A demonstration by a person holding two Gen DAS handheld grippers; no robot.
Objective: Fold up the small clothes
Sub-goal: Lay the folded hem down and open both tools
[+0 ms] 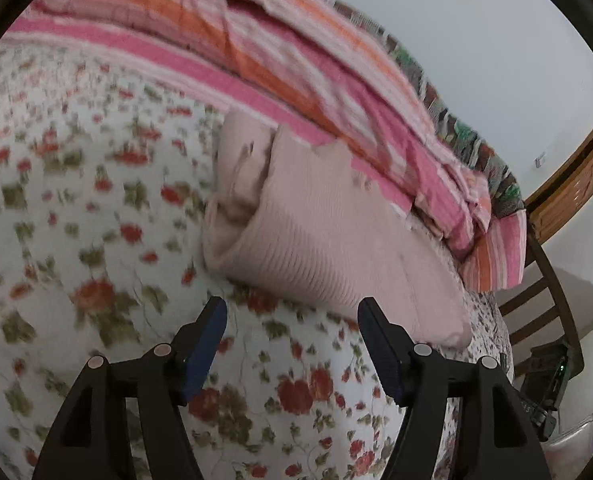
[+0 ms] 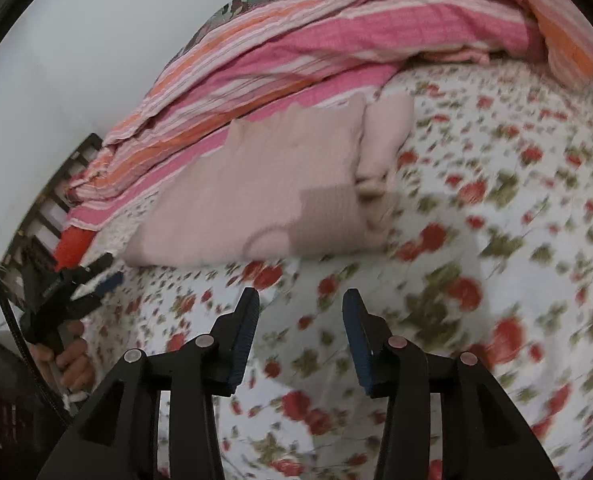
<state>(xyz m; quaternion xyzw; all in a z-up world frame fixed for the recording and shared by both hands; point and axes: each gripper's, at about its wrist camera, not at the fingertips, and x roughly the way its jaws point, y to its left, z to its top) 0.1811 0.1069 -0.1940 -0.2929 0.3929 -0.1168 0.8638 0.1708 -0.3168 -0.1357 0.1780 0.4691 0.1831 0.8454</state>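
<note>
A pale pink ribbed knit garment (image 1: pixel 316 236) lies folded on the floral bedsheet (image 1: pixel 76 200), against a striped blanket. In the right wrist view the garment (image 2: pixel 256 192) shows a faint ring-shaped mark on its front. My left gripper (image 1: pixel 292 312) is open and empty, just short of the garment's near edge. My right gripper (image 2: pixel 300 300) is open and empty, above the sheet in front of the garment. The left gripper also shows in the right wrist view (image 2: pixel 100 276), held by a hand at the far left.
A pink and orange striped blanket (image 1: pixel 256 60) is bunched along the far side of the bed, with a patterned cloth (image 1: pixel 468 140) behind it. A wooden chair (image 1: pixel 544 300) and a wooden door (image 1: pixel 568 188) stand past the bed's end. The wall is plain white.
</note>
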